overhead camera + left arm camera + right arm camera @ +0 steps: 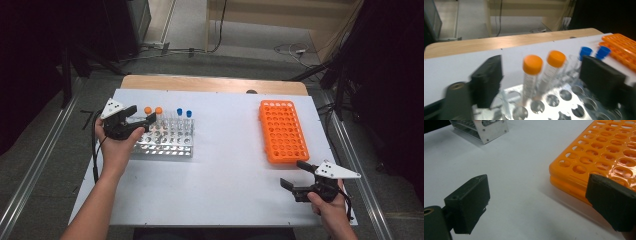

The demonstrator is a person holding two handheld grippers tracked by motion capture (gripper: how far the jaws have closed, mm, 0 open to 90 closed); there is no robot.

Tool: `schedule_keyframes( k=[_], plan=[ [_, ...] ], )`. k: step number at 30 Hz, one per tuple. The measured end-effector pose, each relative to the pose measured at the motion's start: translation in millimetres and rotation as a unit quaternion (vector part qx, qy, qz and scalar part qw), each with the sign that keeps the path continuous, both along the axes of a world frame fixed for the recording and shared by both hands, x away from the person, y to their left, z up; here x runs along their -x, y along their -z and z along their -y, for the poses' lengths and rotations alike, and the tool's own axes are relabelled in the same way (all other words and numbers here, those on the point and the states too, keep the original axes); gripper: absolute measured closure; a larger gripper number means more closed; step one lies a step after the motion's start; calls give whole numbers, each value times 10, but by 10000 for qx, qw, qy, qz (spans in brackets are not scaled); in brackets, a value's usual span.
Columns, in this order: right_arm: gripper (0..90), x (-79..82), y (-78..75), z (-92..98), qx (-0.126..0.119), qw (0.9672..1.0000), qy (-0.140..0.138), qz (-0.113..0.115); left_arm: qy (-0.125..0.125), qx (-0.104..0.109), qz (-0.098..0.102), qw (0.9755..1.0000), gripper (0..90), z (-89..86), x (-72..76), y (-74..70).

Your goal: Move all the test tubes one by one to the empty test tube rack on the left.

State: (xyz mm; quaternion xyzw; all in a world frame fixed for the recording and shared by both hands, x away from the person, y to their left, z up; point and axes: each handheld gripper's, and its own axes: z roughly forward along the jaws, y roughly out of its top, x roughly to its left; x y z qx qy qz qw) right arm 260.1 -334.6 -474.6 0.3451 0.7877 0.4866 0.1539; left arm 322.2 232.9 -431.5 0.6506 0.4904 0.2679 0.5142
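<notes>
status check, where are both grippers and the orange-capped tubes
Left gripper open, jaws flanking two orange-capped clear tubes in metal rack. Right gripper open, empty, beside orange plastic rack. Nothing blocking.

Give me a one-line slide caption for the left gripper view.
Open left hand-held gripper flanks two orange-capped clear plastic tubes standing in the perforated metal rack.

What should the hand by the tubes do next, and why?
Probably close the left gripper on the nearer orange-capped tube. Its jaws stand open on either side of the two orange-capped tubes in the metal rack and grip nothing yet. The orange rack is empty, and the right gripper waits open beside it.
</notes>
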Motion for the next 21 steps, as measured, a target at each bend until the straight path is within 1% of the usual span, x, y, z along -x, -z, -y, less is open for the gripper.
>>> schedule_keyframes(
  k=[4, 5, 7, 9, 10, 14, 17, 21],
  plan=[
    [45, -11, 10, 6, -2, 10000, 21, 14, 239, 54, 75, 9997, 48, 47, 197, 1],
    [45, -12, 13, 6, 2, 10000, 26, 13, 311, 103, 89, 9994, 32, 60, 249, 4],
    [45, -12, 18, 6, 9, 10000, 34, 13, 400, 100, 131, 9991, 13, 96, 357, 11],
    [45, -14, 24, 4, 16, 10000, 56, -1, 462, 98, 166, 9987, 4, 129, 464, 15],
    [45, -17, 27, 4, 33, 10000, 56, -4, 513, 138, 200, 9984, 0, 142, 515, 18],
    [45, -25, 42, 0, 41, 10000, 66, -2, 618, 178, 256, 9976, 0, 200, 714, 36],
    [45, -28, 48, -3, 49, 10000, 68, -1, 665, 241, 308, 9970, 0, 245, 859, 67],
    [45, -35, 57, 0, 47, 9999, 100, 28, 813, 169, 295, 9961, 0, 320, 1027, 137]
  ],
)
